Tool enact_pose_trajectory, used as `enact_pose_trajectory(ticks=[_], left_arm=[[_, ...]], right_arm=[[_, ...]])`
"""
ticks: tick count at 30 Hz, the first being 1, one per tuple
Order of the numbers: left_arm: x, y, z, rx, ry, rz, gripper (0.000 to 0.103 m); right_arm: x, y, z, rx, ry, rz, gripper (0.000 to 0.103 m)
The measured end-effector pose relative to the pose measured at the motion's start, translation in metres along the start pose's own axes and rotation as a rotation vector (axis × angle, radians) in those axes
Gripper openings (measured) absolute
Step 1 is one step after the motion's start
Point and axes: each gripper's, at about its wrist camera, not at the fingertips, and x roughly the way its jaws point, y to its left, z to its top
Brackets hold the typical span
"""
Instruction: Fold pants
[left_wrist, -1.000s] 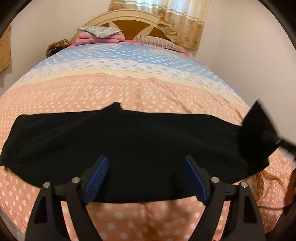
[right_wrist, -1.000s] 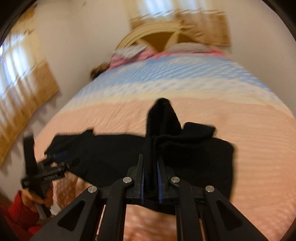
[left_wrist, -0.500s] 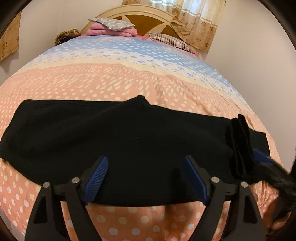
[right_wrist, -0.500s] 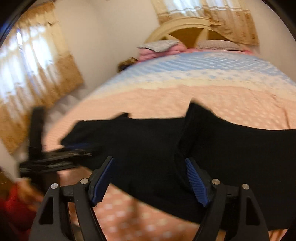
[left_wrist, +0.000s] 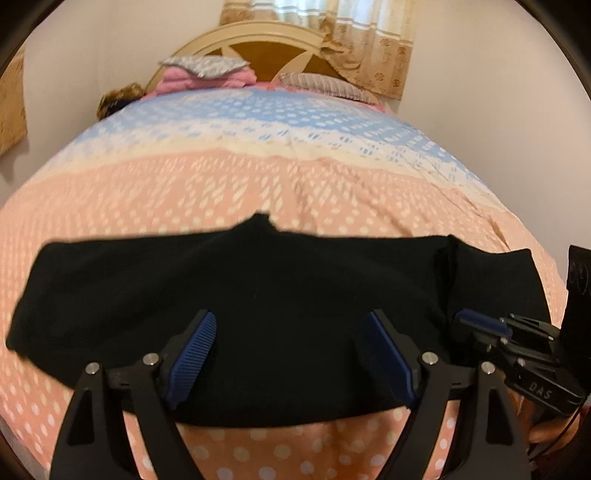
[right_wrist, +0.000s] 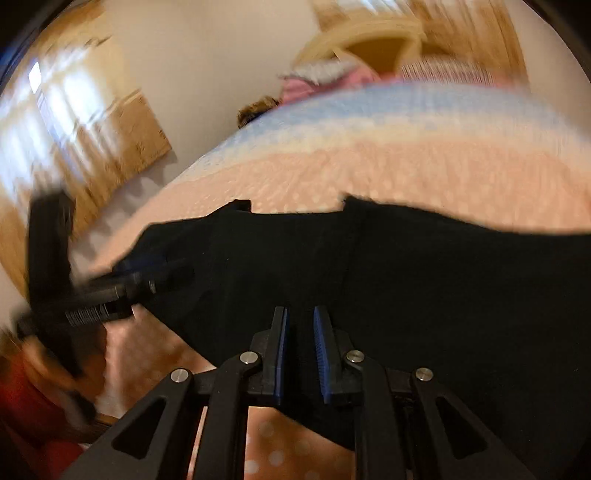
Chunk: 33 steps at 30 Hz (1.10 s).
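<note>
Now: pants (left_wrist: 258, 295), black, laid flat and lengthwise across near end of peach dotted quilt (left_wrist: 258, 177). Presumably spread out so as to give clean edges for folding. Raised ridge (left_wrist: 448, 273) near right end, read as one layer lapped over; fold judged only begun.

Left gripper (left_wrist: 291, 350) hovering over near edge of pants, jaws spread wide, nothing between pads. Probably poised to pin or take the hem.

Right gripper (right_wrist: 300, 343) at near edge by right end, fingers drawn almost together with a narrow gap. Likely placed there to take the lapped layer. Also seen from left wrist (left_wrist: 480, 325), low over the cloth.

Hard to make out:
- Black on black in that gap, so no telling whether cloth is pinched.
- Waistband versus leg ends not distinguishable; no seams readable.
- Right wrist view heavily smeared; left gripper there (right_wrist: 147, 284) only a dark streak.
- Right end of pants cut off at right view's rim.
- Far off: pillows (left_wrist: 207, 72) against headboard (left_wrist: 258, 48), well apart from the work.
</note>
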Motion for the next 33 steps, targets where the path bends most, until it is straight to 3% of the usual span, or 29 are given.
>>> enact_pose_trajectory(ticks=[3, 5, 6, 8, 11, 13, 16, 18, 20, 22, 26, 28, 30, 33], left_arm=[[-0.001, -0.019, 0.017, 0.06, -0.037, -0.024, 0.086], [-0.003, -0.038, 0.028, 0.108, -0.075, -0.06, 0.086], [-0.004, -0.05, 0.033, 0.138, -0.093, -0.081, 0.086], [-0.001, -0.075, 0.041, 0.189, -0.115, -0.111, 0.086], [0.013, -0.118, 0.048, 0.24, -0.118, -0.146, 0.086], [0.026, -0.135, 0.047, 0.252, -0.1, -0.147, 0.086], [0.057, -0.146, 0.035, 0.239, -0.016, -0.048, 0.086], [0.076, -0.138, 0.022, 0.195, 0.073, -0.025, 0.087], [0.076, -0.126, 0.015, 0.133, 0.066, -0.066, 0.089], [0.073, -0.126, 0.015, 0.156, 0.059, -0.067, 0.09], [0.057, -0.117, 0.023, 0.125, 0.048, -0.119, 0.091], [0.05, -0.113, 0.023, 0.128, 0.033, -0.127, 0.091], [0.041, -0.103, 0.021, 0.136, 0.017, -0.12, 0.091], [0.029, -0.073, 0.02, 0.112, -0.01, -0.068, 0.091]], right_arm=[[-0.011, -0.013, 0.008, 0.077, 0.04, 0.118, 0.016], [-0.044, -0.029, 0.014, 0.12, -0.04, 0.135, 0.016], [-0.058, -0.03, 0.011, 0.123, -0.078, 0.112, 0.016], [-0.091, -0.055, 0.016, 0.159, -0.168, -0.032, 0.016], [-0.12, -0.097, 0.015, 0.274, -0.226, -0.197, 0.016], [-0.117, -0.116, 0.016, 0.32, -0.204, -0.236, 0.016], [-0.086, -0.138, 0.014, 0.34, -0.107, -0.356, 0.016], [-0.07, -0.16, 0.008, 0.394, -0.077, -0.334, 0.016], [-0.066, -0.172, 0.005, 0.439, -0.105, -0.29, 0.016], [-0.067, -0.176, 0.003, 0.467, -0.113, -0.266, 0.016], [-0.083, -0.168, 0.002, 0.5, -0.192, -0.245, 0.016], [-0.105, -0.137, 0.001, 0.438, -0.281, -0.257, 0.016], [-0.106, -0.106, 0.003, 0.346, -0.294, -0.241, 0.016], [-0.091, -0.061, -0.001, 0.307, -0.273, -0.134, 0.016]])
